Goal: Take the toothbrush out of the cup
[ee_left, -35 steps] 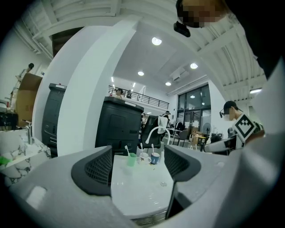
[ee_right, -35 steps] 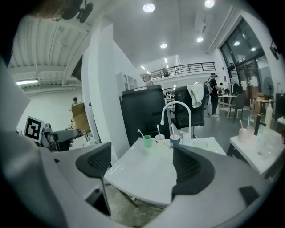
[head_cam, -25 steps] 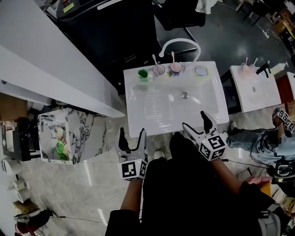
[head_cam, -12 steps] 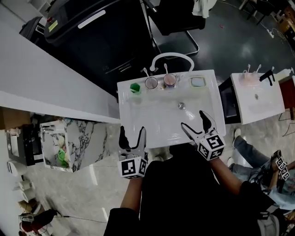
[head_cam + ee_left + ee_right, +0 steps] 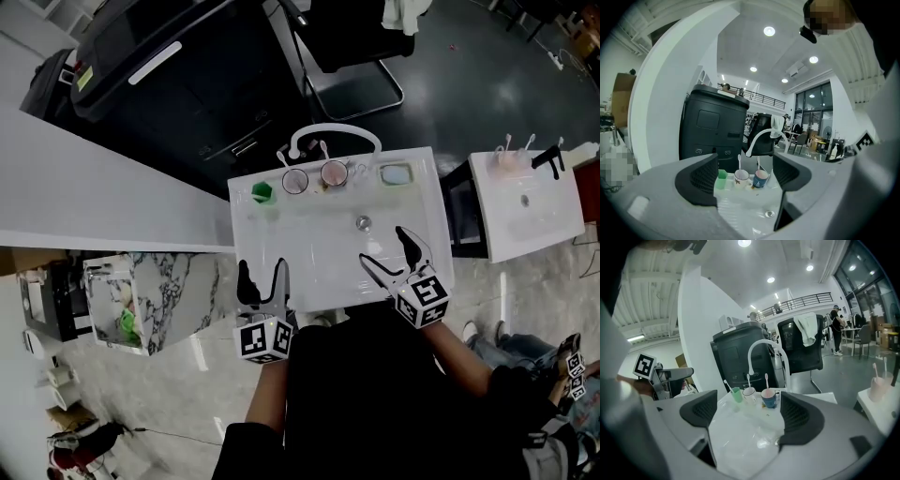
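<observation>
At the far edge of the sink (image 5: 309, 253), by the tap (image 5: 333, 131), stand three cups: a green cup (image 5: 736, 394), a white cup (image 5: 749, 393) and a blue cup (image 5: 769, 398). One toothbrush (image 5: 766, 379) stands up in each, easy to pinch, I think. I hold my left gripper (image 5: 263, 272) and right gripper (image 5: 384, 247) near me, both spread wide and empty, ready to reach.

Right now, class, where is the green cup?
In the head view, the green cup stands at the sink's back-left corner, just left of the white cup.
</observation>
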Action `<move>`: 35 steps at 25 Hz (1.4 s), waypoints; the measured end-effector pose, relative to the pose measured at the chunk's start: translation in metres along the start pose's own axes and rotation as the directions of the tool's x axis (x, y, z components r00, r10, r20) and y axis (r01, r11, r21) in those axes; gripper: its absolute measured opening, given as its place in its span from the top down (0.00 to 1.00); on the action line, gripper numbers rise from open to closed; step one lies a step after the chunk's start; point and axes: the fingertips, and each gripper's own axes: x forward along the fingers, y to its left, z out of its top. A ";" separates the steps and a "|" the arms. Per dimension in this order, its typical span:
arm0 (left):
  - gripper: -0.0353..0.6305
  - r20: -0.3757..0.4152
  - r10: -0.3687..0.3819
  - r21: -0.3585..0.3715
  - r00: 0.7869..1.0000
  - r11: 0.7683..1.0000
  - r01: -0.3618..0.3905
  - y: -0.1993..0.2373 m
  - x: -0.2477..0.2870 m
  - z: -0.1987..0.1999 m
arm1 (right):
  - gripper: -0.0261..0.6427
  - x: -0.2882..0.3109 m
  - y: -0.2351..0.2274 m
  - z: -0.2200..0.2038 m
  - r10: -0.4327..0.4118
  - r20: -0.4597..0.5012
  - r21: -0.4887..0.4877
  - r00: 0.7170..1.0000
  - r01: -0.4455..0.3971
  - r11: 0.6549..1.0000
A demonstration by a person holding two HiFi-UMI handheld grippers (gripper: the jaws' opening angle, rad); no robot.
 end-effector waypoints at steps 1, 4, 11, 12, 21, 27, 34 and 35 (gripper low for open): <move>0.43 -0.003 0.004 -0.002 1.000 1.000 -0.004 -0.001 0.003 -0.001 | 0.34 0.002 -0.002 0.000 0.007 -0.004 -0.001 1.000 -0.007 1.000; 0.43 -0.008 0.012 0.001 1.000 1.000 -0.012 -0.001 0.012 -0.003 | 0.34 0.008 -0.007 -0.001 0.019 -0.009 0.004 1.000 -0.019 1.000; 0.43 -0.049 -0.003 -0.036 0.999 0.999 0.001 0.012 0.035 -0.023 | 0.34 0.024 -0.007 -0.001 -0.001 -0.017 0.015 1.000 0.001 1.000; 0.43 -0.057 -0.014 -0.043 0.998 0.999 0.011 0.015 0.039 -0.027 | 0.34 0.028 -0.007 0.003 -0.015 -0.008 0.012 1.000 0.015 1.000; 0.43 -0.107 -0.085 -0.077 0.991 0.994 0.077 0.044 0.085 -0.042 | 0.34 0.059 0.009 0.025 -0.059 -0.003 -0.013 0.998 0.059 0.998; 0.43 -0.131 -0.070 -0.086 0.989 0.994 0.059 0.068 0.111 -0.050 | 0.34 0.076 0.017 0.020 -0.062 -0.032 -0.010 0.998 0.062 0.998; 0.43 -0.177 -0.056 -0.111 0.983 0.993 0.037 0.095 0.146 -0.071 | 0.34 0.107 0.018 0.022 -0.041 -0.058 -0.007 0.997 0.040 0.999; 0.43 -0.185 -0.052 -0.118 0.981 0.992 0.030 0.099 0.150 -0.076 | 0.34 0.109 0.017 0.020 -0.042 -0.065 -0.008 0.997 0.041 0.999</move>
